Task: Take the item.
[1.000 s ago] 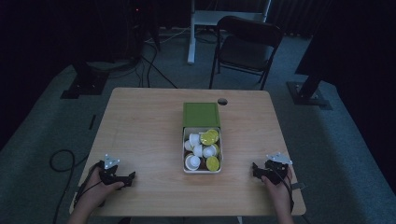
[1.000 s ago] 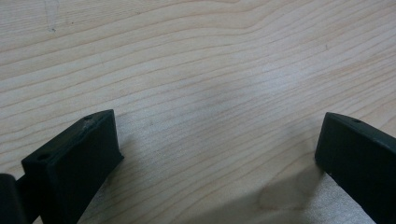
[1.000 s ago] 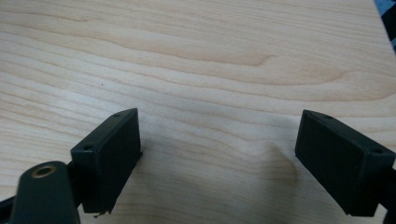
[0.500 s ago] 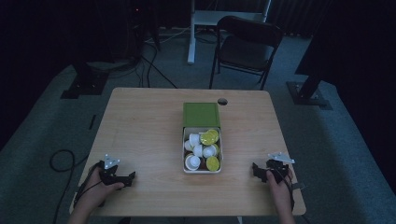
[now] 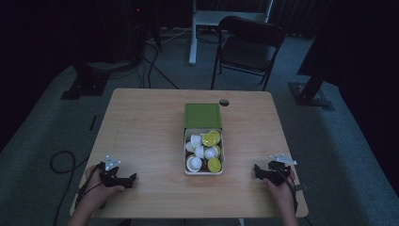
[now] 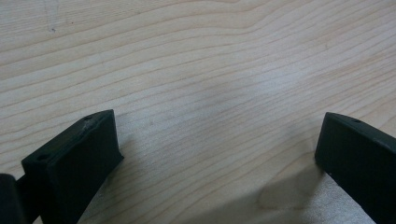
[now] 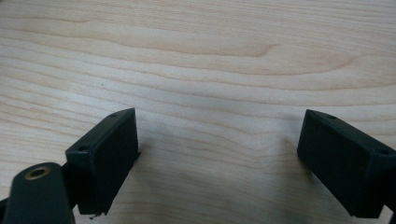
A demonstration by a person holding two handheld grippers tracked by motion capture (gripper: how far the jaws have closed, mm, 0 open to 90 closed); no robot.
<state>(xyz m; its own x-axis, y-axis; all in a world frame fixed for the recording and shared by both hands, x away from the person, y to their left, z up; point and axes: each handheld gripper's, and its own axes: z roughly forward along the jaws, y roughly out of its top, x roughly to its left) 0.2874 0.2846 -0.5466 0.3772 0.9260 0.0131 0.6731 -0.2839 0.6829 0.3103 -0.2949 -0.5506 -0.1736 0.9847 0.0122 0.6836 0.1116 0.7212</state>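
Observation:
An open white box (image 5: 186, 156) with a green lid (image 5: 203, 116) folded back sits at the table's middle, holding several white and yellow-green capsules (image 5: 210, 138). My left gripper (image 5: 131, 177) rests near the front left edge, held by a hand, its jaws wide apart over bare wood (image 6: 215, 121). My right gripper (image 5: 256, 169) rests near the front right edge, also open, with nothing but wood grain between its jaws (image 7: 217, 135). Both point inward toward the box, well apart from it.
The wooden table (image 5: 141, 127) has a round cable hole (image 5: 224, 102) behind the box. A dark folding chair (image 5: 247, 47) and a white desk leg (image 5: 193, 33) stand beyond the far edge. Cables (image 5: 61, 162) lie on the grey floor at left.

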